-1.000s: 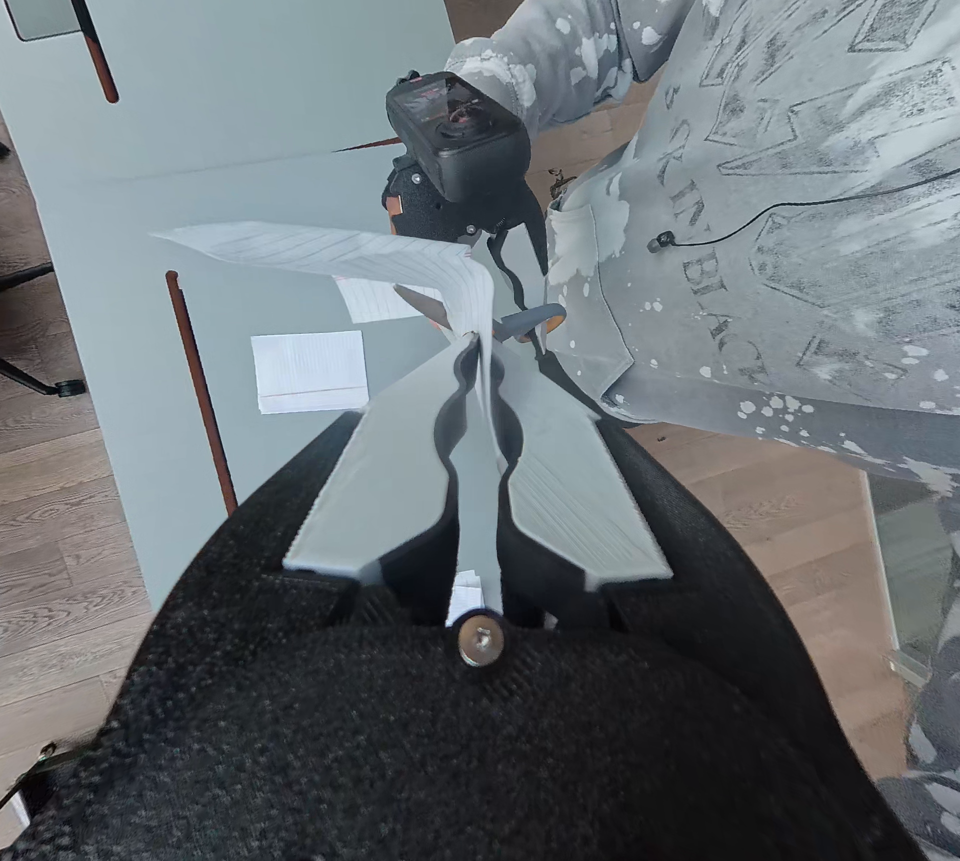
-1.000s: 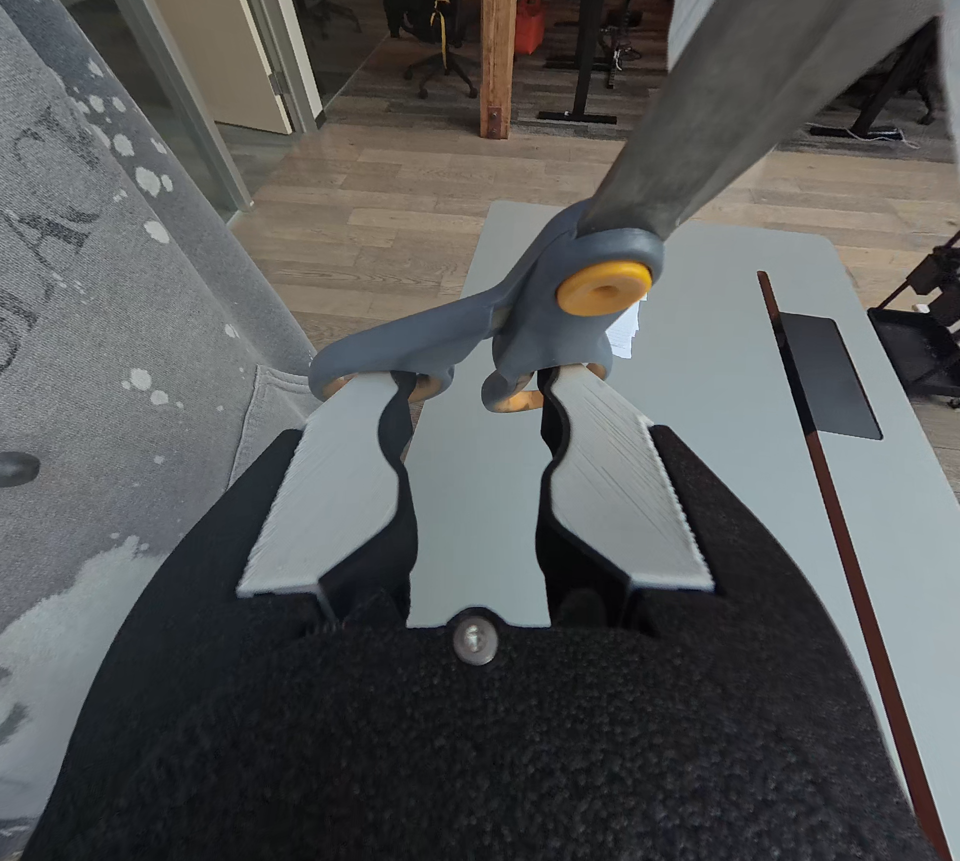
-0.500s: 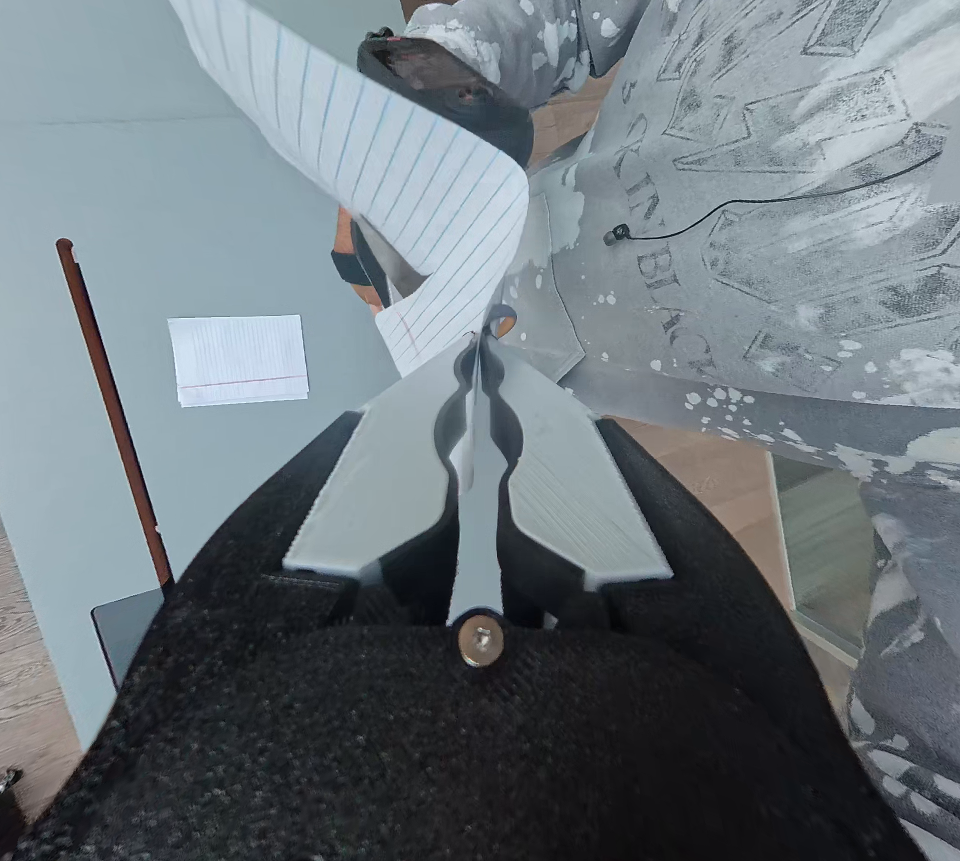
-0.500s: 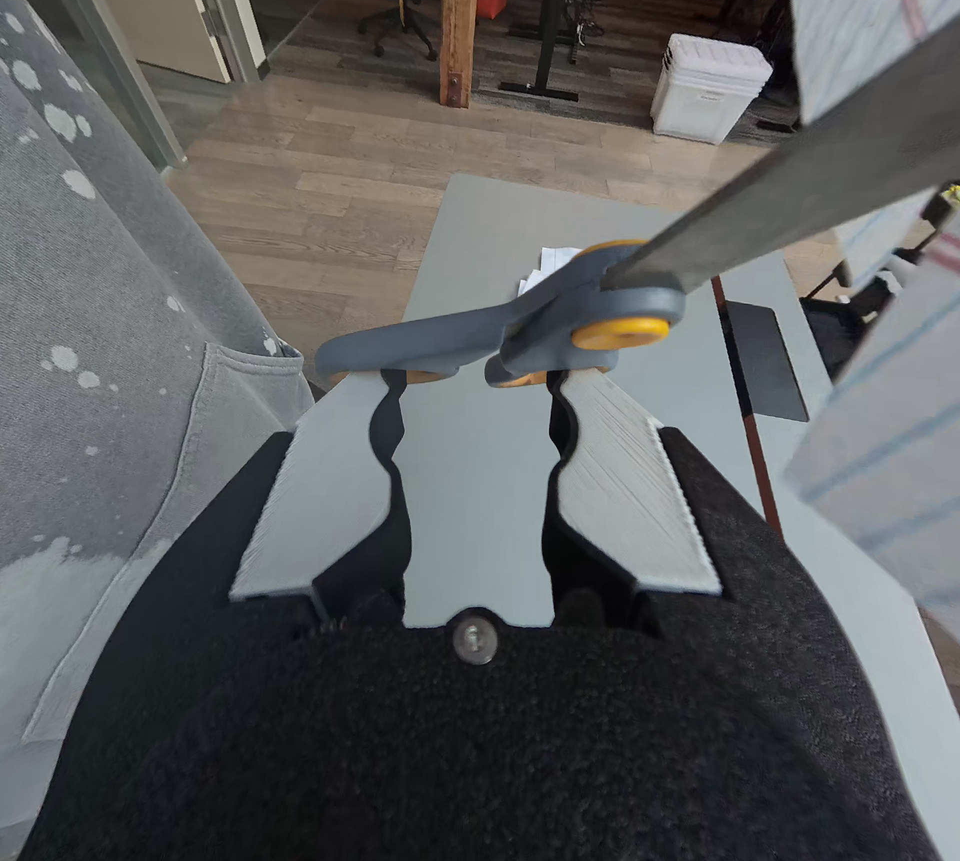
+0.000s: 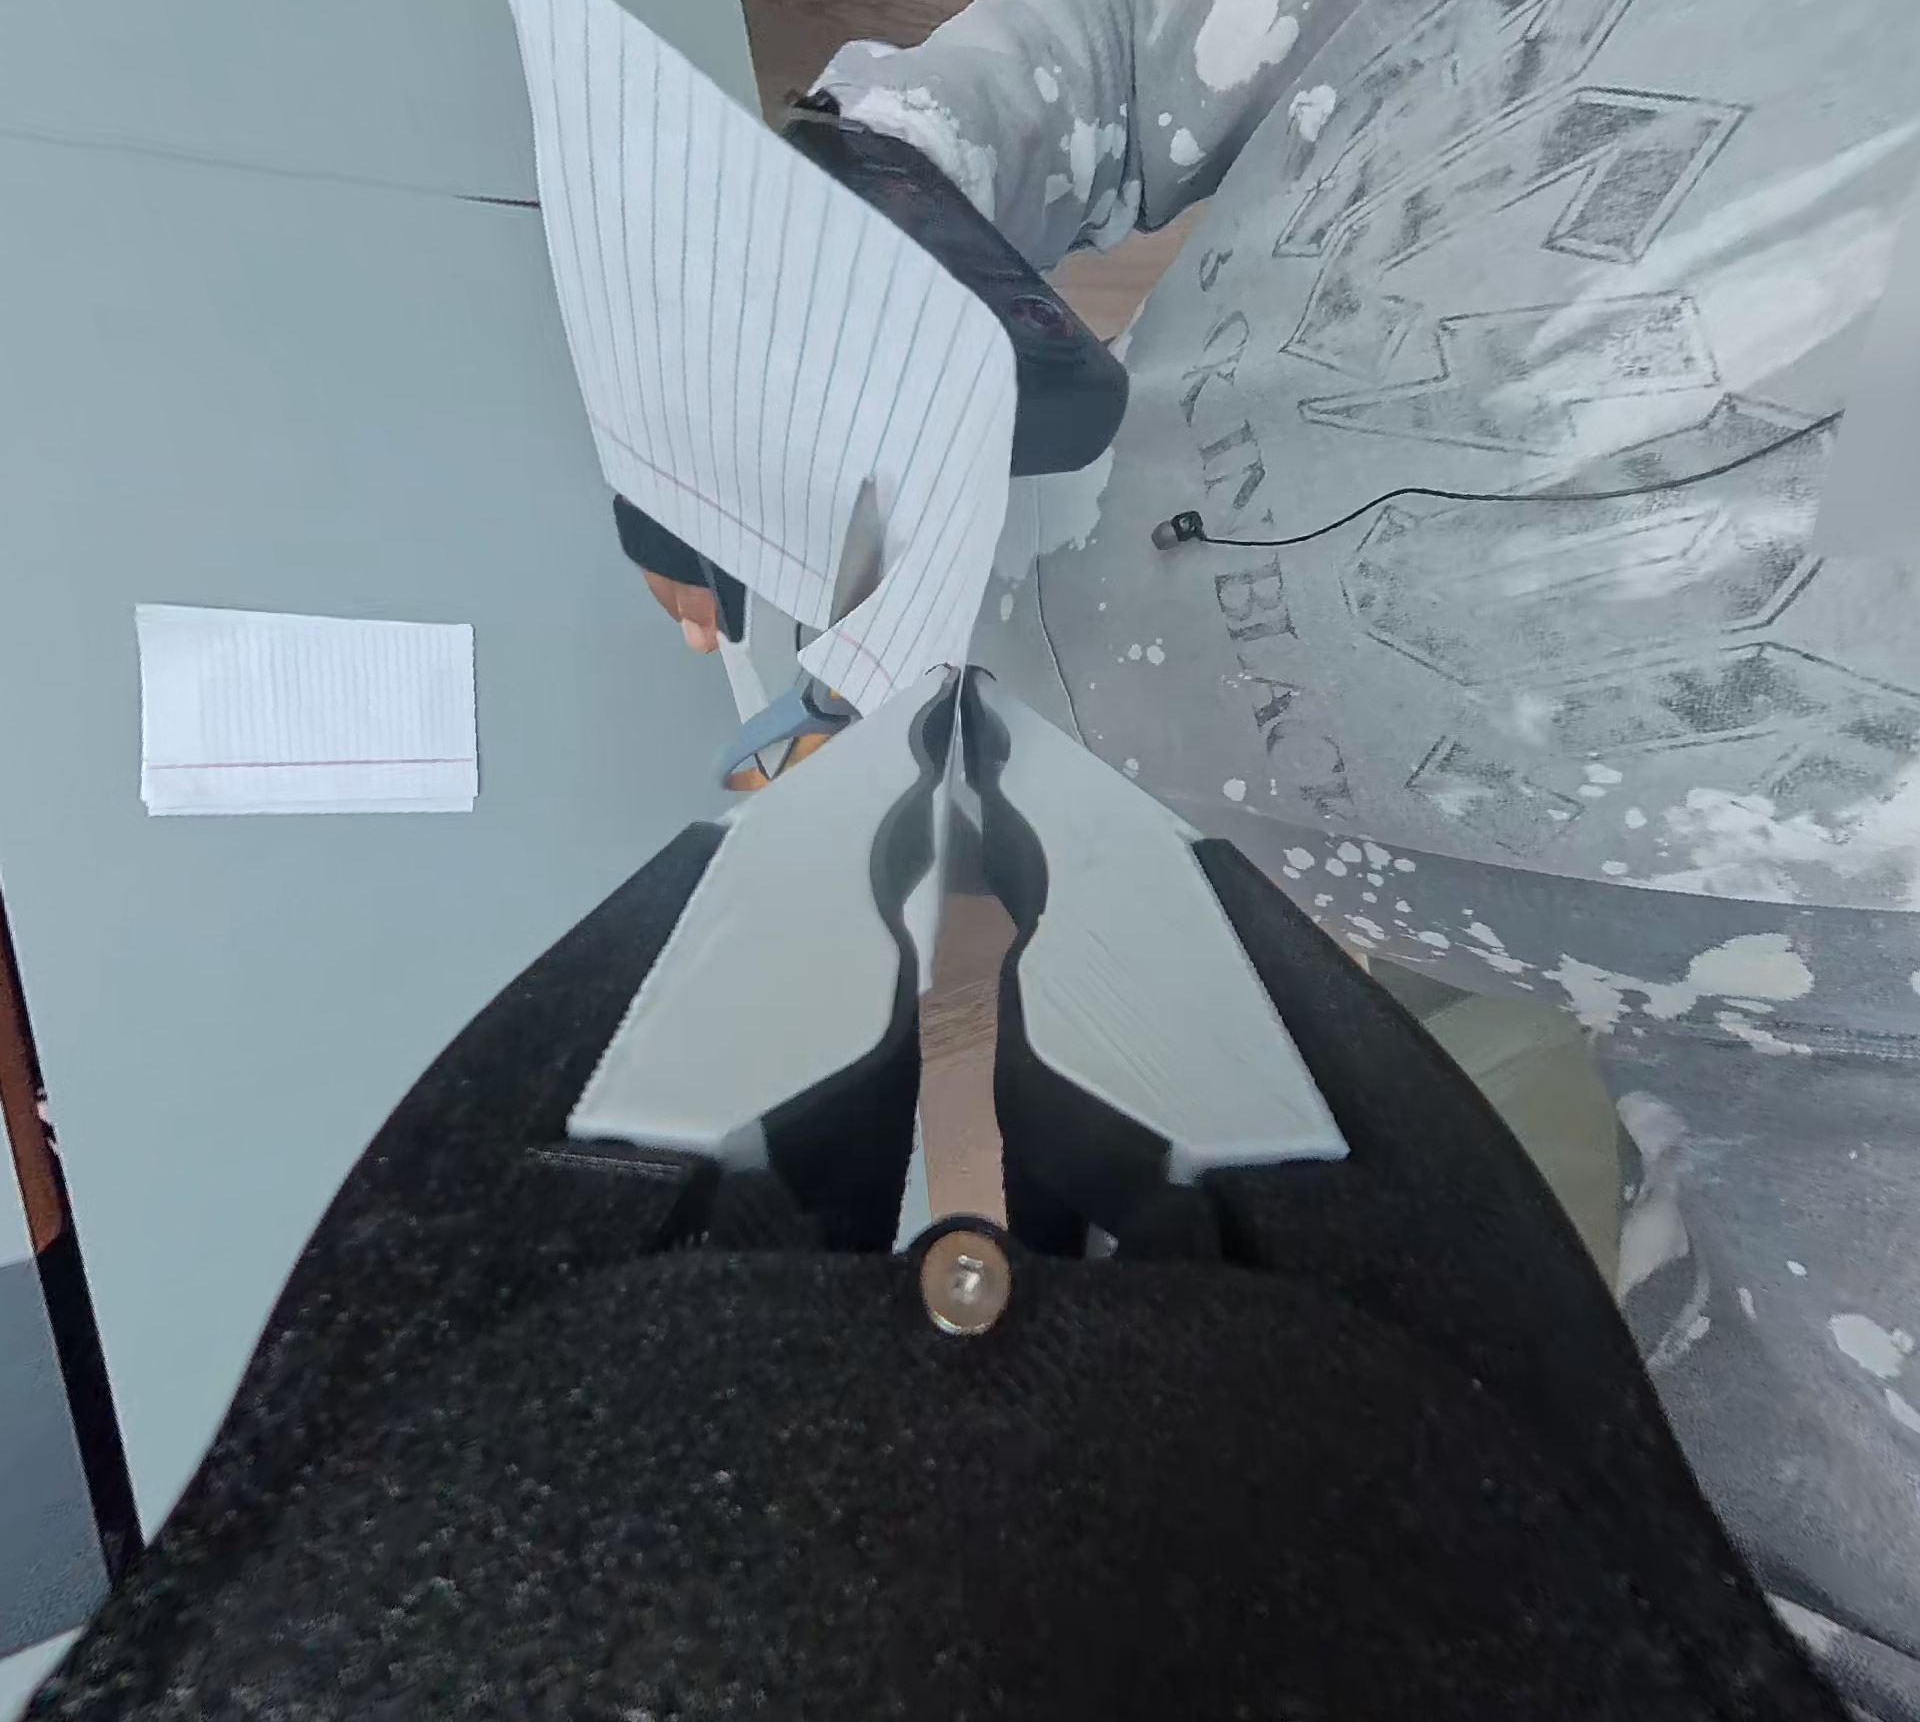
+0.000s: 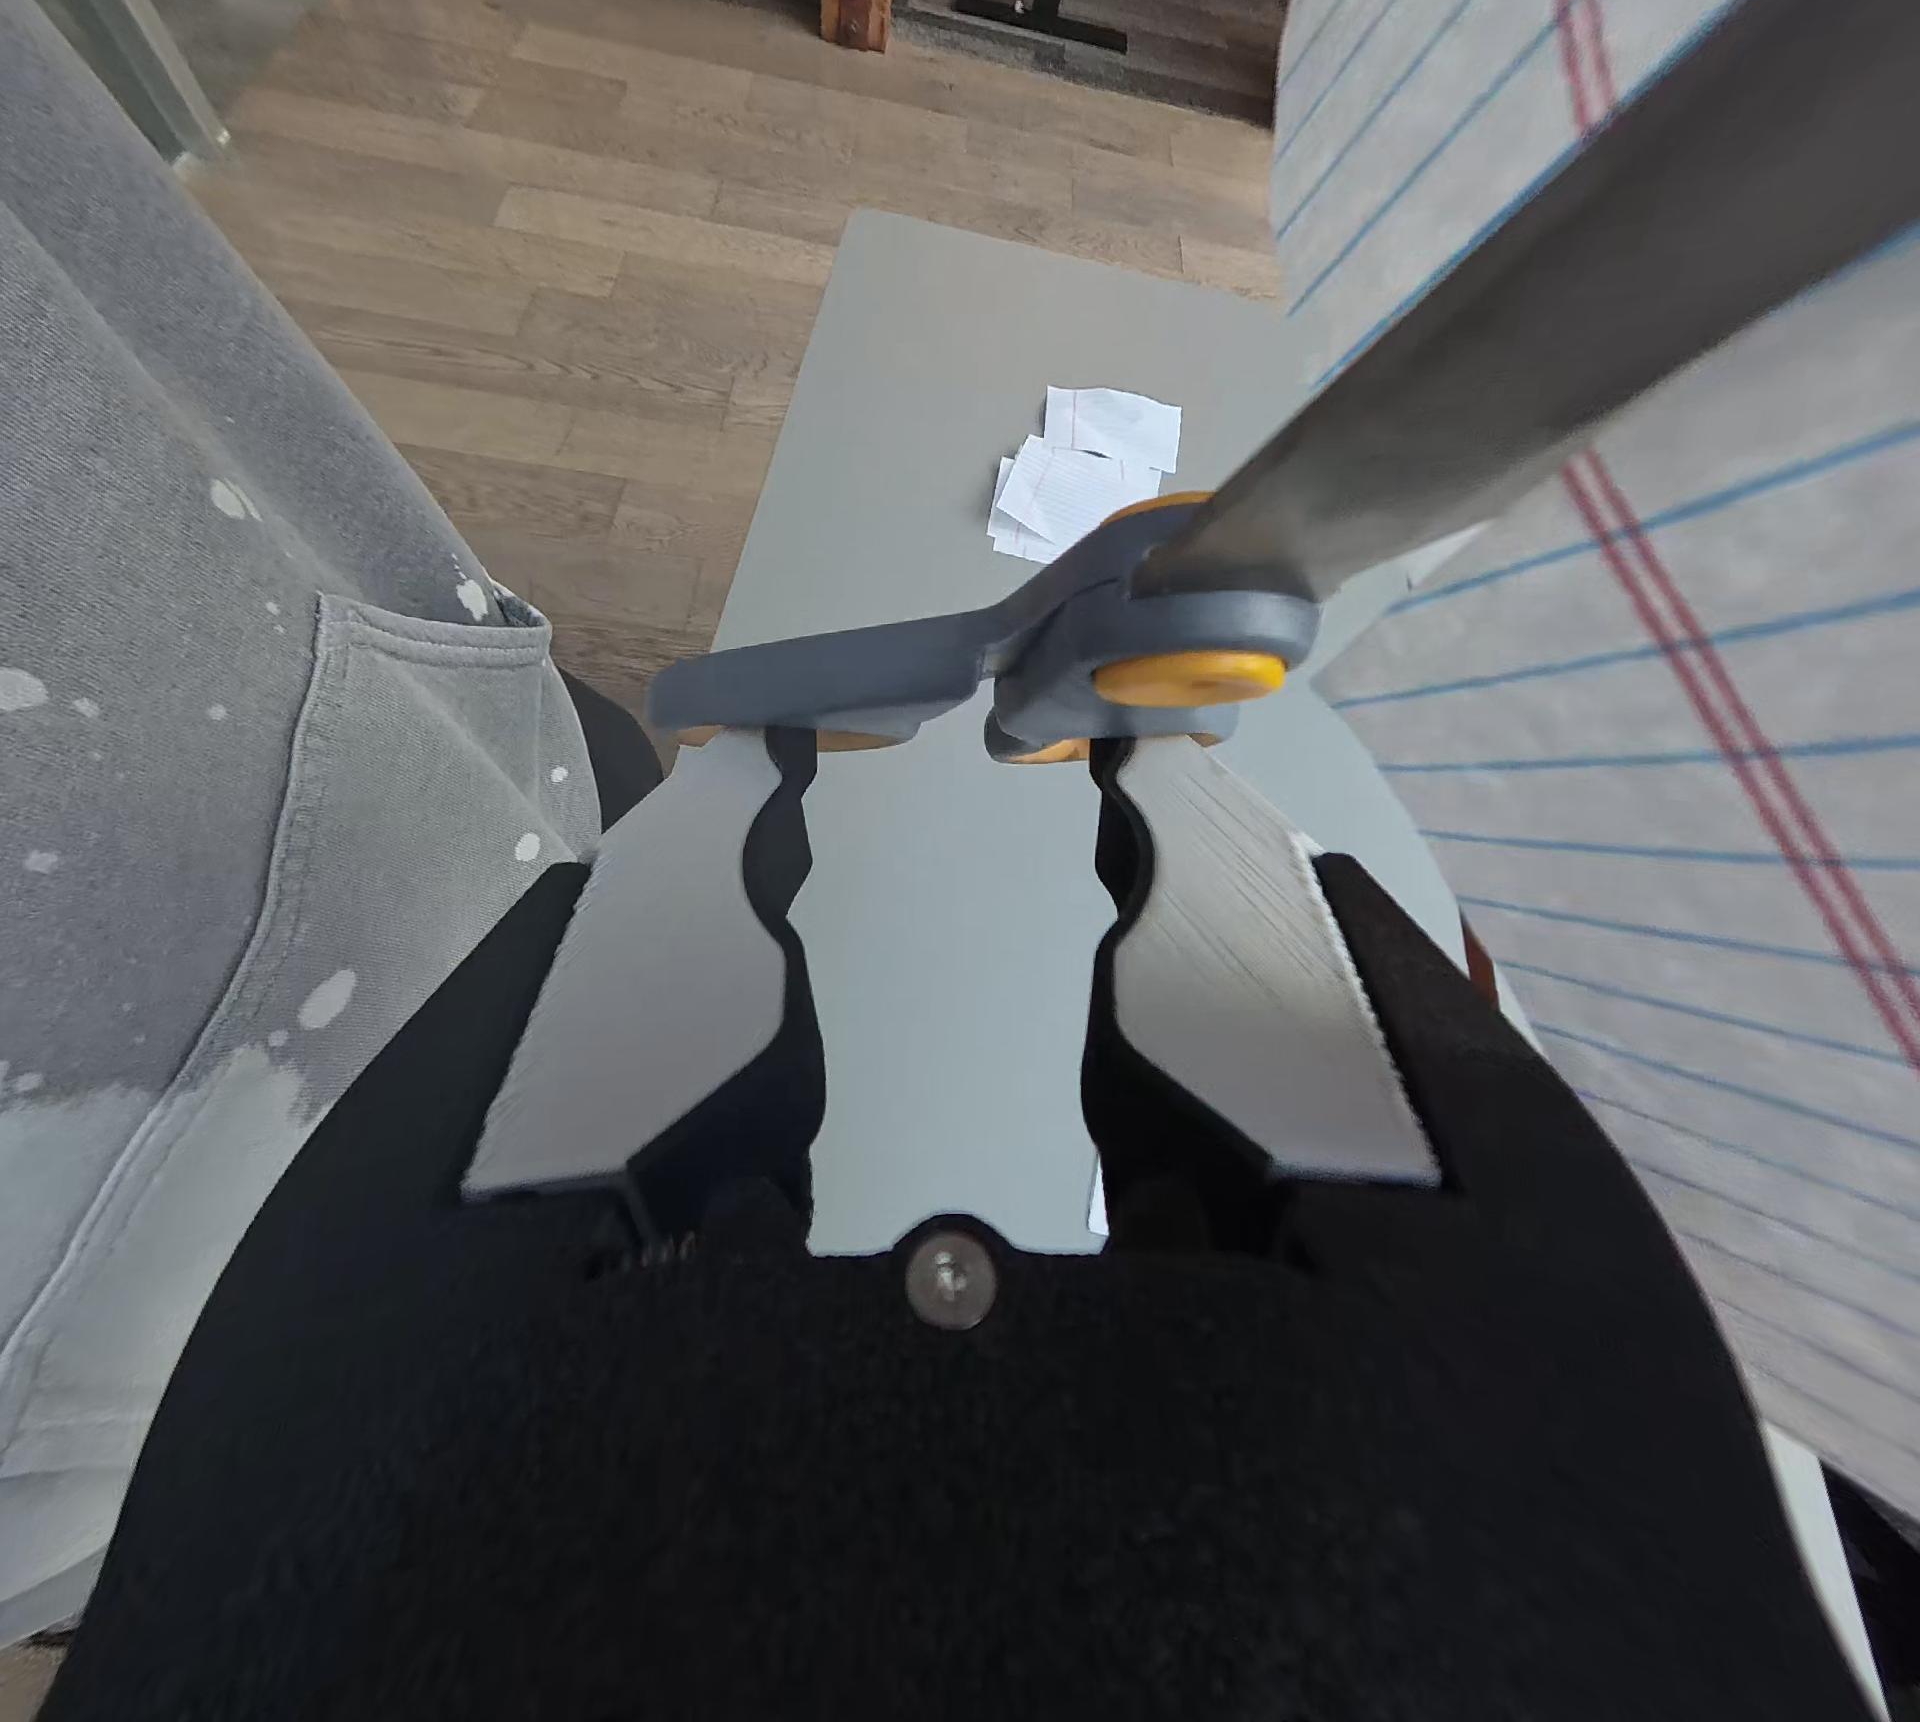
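My left gripper [image 5: 954, 680] is shut on the lower corner of a white lined paper sheet [image 5: 769, 342] and holds it upright in the air above the grey table [image 5: 260, 322]. My right gripper [image 6: 935, 742] grips the grey and orange handles of a pair of scissors [image 6: 1039, 644], one fingertip at each handle. The steel blade runs up to the right through the lined sheet [image 6: 1662, 841], which shows on both sides of it. In the left wrist view the blade tip [image 5: 857, 550] pokes through the sheet near its lower edge, with the scissors' handle [image 5: 774, 732] below.
A small stack of lined paper [image 5: 307, 708] lies flat on the table to the left. Several cut scraps [image 6: 1091, 467] lie near the table's far end. A person in a grey spattered sweatshirt [image 5: 1507, 425] stands close on the right. Wood floor surrounds the table.
The sheet has swung from nearly flat to upright. The scissors have moved into it, and the blade now cuts through its lower part. Both grips are unchanged.
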The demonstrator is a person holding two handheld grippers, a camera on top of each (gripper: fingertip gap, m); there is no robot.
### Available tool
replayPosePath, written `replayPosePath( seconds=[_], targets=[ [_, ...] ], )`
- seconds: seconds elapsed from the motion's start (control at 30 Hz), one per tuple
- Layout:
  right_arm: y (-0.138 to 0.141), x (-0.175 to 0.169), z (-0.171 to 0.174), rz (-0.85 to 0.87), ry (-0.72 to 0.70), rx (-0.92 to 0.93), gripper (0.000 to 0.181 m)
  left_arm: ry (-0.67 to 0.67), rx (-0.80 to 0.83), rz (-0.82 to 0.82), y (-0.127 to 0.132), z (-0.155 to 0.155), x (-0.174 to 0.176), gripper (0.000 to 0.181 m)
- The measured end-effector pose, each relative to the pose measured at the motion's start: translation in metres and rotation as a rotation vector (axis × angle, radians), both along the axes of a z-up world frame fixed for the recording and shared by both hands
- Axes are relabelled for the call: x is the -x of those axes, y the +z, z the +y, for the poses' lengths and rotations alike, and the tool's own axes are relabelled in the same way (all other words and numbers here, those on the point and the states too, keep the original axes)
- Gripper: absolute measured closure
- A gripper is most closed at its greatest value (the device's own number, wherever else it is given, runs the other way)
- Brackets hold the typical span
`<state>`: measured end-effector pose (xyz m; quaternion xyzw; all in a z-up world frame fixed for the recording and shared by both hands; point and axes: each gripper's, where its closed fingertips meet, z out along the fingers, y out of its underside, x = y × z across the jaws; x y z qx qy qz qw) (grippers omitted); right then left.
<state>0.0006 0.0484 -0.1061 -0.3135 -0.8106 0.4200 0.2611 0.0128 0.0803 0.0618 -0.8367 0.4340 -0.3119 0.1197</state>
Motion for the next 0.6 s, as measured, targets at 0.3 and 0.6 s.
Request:
replayPosePath(
  seconds=[0.3,0.6],
  targets=[
    [-0.021,-0.003,0.0,-0.081,-0.005,-0.013,0.129,0.162,0.055,0.103,-0.03,0.011,0.003,0.181],
    [-0.017,-0.007,0.002,-0.085,-0.018,0.04,0.13,0.209,0.082,0.171,-0.051,0.001,0.011,0.181]
  ],
)
